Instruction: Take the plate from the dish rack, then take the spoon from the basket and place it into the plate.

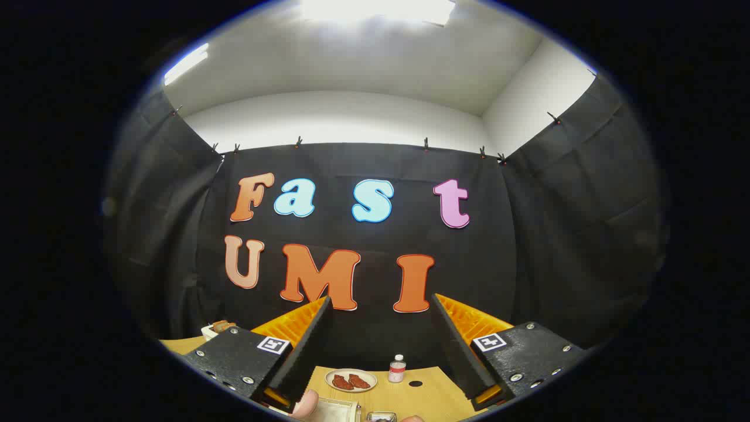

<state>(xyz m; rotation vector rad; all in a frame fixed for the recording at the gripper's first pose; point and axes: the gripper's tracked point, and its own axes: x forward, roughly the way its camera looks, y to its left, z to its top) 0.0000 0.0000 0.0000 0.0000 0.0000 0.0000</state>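
— Where's the gripper (381, 302) right now?

— Held high and tilted up, its two fingers spread wide apart with nothing between them. Past the tips you get the black booth wall and the white ceiling with its bright lights.

— And the table?

— The wooden table (422, 395) sits low down, between and beneath the fingers. On it there's a small pale plate (350, 380) with two reddish-brown pieces of food (350, 382) lying on it, side by side.

— Is that the plate from the rack?

— Can't tell from here; I can't make out a rack or a spoon. Just beside that plate stands a small clear bottle (397, 369) with a white cap and a red band, upright. Near the bottle there's a dark round spot on the tabletop.

— Anything closer in?

— Nearest the fingers' base, a pale object (337, 410) and a small shiny one (381, 417), both too cut off to name. A fingertip of the person's hand (304, 404) pokes in right by the left finger.
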